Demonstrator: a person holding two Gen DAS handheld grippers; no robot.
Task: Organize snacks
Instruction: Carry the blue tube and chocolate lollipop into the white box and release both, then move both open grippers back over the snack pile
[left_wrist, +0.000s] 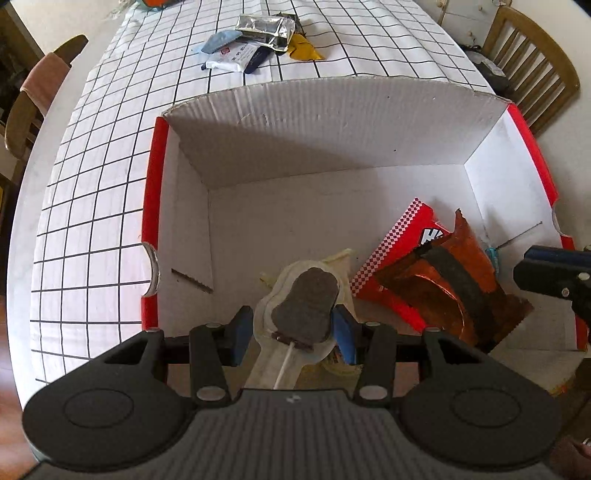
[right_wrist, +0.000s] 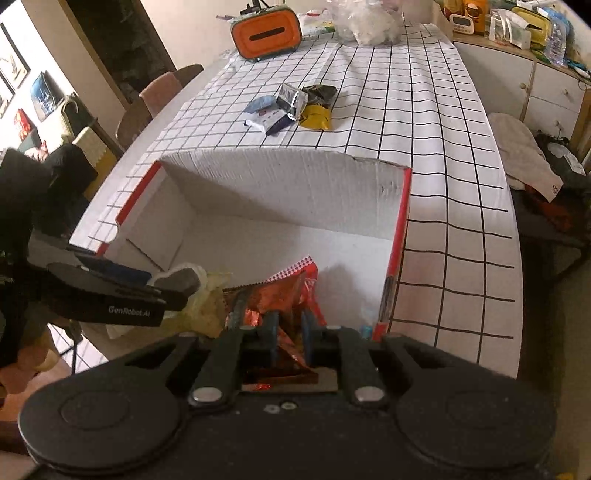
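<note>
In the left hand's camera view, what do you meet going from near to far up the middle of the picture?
Dark lollipop in a clear wrapper held by the left gripper → white cardboard box's far wall → checked tablecloth → pile of snack packets.

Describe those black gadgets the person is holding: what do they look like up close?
Each gripper is matte black plastic: a ribbed body, two round discs at the sides, and linkage bars with silver rivets leading to blue pads on the fingers. The left gripper shows "GenRobot.AI" lettering in white on its side in the right wrist view. The right gripper looks identical. A dark sleeve shows.
</note>
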